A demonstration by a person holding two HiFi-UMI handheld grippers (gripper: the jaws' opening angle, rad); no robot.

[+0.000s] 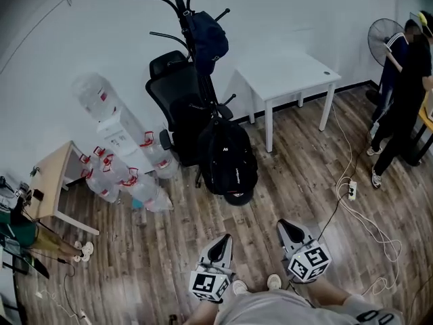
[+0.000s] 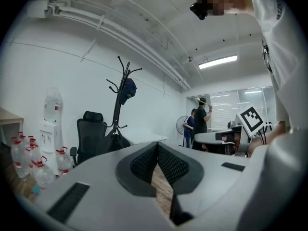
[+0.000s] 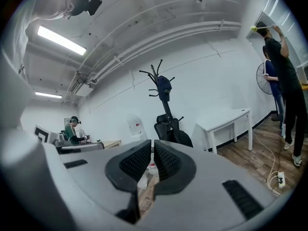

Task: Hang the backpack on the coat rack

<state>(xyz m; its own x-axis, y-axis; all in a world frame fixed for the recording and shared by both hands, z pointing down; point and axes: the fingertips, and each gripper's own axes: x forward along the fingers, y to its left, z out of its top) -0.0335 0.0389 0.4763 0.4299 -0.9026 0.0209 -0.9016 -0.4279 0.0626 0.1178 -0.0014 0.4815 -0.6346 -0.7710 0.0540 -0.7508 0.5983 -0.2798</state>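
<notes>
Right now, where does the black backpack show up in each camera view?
Head view: backpack in the centre, at the foot of the coat rack.
Left gripper view: backpack left of centre, low against the coat rack.
Right gripper view: backpack just right of centre, under the coat rack.
Shared landmark: the coat rack.

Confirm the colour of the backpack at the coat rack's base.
The backpack is black. The head view shows it best.
</notes>
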